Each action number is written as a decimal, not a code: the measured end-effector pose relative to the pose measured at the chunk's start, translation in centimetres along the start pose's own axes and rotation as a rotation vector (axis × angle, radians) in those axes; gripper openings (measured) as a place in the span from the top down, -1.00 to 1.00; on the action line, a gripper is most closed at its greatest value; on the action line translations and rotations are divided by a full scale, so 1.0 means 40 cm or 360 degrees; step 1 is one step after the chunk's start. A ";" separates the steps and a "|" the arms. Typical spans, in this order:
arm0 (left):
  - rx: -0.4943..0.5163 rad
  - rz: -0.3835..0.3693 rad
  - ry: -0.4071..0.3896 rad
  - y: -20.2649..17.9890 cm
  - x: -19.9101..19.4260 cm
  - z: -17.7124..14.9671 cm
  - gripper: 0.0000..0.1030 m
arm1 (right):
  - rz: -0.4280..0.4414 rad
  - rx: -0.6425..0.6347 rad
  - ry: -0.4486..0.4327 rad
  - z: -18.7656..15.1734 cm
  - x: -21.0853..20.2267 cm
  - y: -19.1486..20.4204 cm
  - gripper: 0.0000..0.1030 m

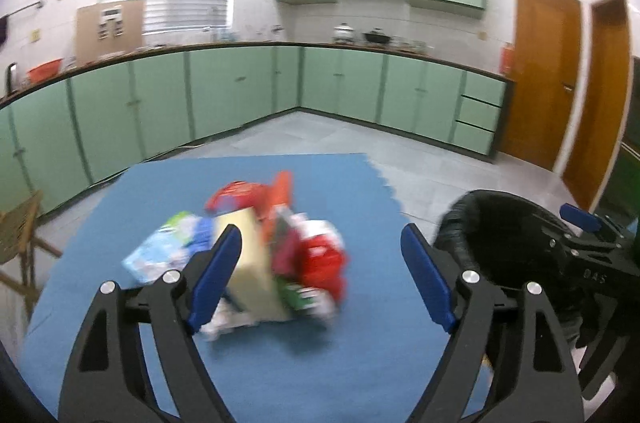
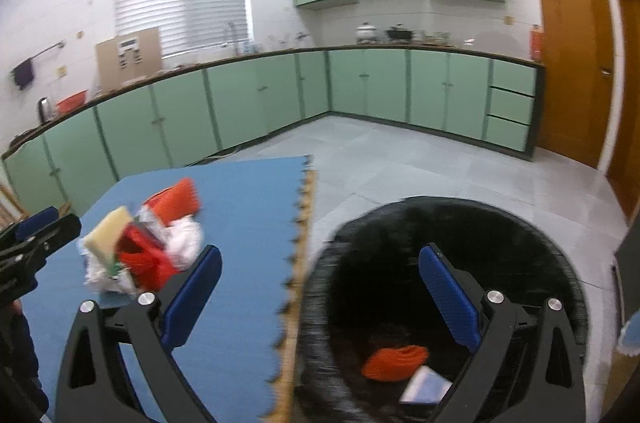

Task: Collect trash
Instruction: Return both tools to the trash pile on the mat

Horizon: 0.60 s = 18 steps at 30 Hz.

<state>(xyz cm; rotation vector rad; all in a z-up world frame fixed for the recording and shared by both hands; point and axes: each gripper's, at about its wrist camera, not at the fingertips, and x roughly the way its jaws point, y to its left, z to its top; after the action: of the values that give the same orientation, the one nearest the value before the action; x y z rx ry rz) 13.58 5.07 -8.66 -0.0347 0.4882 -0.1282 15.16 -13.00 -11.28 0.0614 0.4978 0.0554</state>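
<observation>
Both tools hang released: the left tool (image 1: 320,275) faces the trash pile (image 1: 272,255) at 12 o'clock on the blue mat (image 1: 360,363), the right tool (image 2: 320,299) above the black bin (image 2: 500,223). Best pinch one loose wrapper at the heap's edge.

The left tool (image 1: 322,263) has blue pads on black arms, and so does the right tool (image 2: 320,297). Ahead of the left tool a pile of trash (image 1: 260,255) mixes red, pale yellow, light blue, white and green on a blue mat (image 1: 360,363). Beneath the right tool, a black bin (image 2: 400,223) holds an orange wrapper (image 2: 394,363) and a white packet (image 2: 426,385). Beyond both tools the floor (image 2: 440,163) is pale grey, the cabinets (image 1: 240,95) mint green, and the door (image 2: 572,55) orange-brown.
</observation>
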 end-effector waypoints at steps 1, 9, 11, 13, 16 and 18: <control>-0.0012 0.0025 0.0004 0.018 -0.004 -0.001 -0.55 | 0.0028 -0.0014 0.0012 -0.004 0.011 0.027 -0.88; -0.0066 0.0203 0.0053 0.133 -0.006 -0.036 -0.55 | 0.0166 -0.0099 0.0077 -0.028 0.085 0.160 -0.88; -0.0077 0.0229 0.0066 0.152 -0.006 -0.045 -0.55 | 0.0194 -0.0098 0.0093 -0.031 0.109 0.185 -0.88; -0.0078 0.0245 0.0078 0.168 -0.005 -0.055 -0.55 | 0.0217 -0.0105 0.0117 -0.035 0.130 0.209 -0.87; -0.0079 0.0262 0.0093 0.186 0.004 -0.058 -0.55 | 0.0246 -0.0137 0.0144 -0.043 0.159 0.246 -0.80; -0.0093 0.0273 0.0101 0.199 0.006 -0.060 -0.55 | 0.0274 -0.0154 0.0168 -0.047 0.174 0.265 -0.73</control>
<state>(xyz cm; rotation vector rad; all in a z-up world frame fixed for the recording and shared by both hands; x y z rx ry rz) 13.57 12.94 -11.39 -0.0457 0.5557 0.0530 19.96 -1.88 -15.47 0.0062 0.5937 0.2523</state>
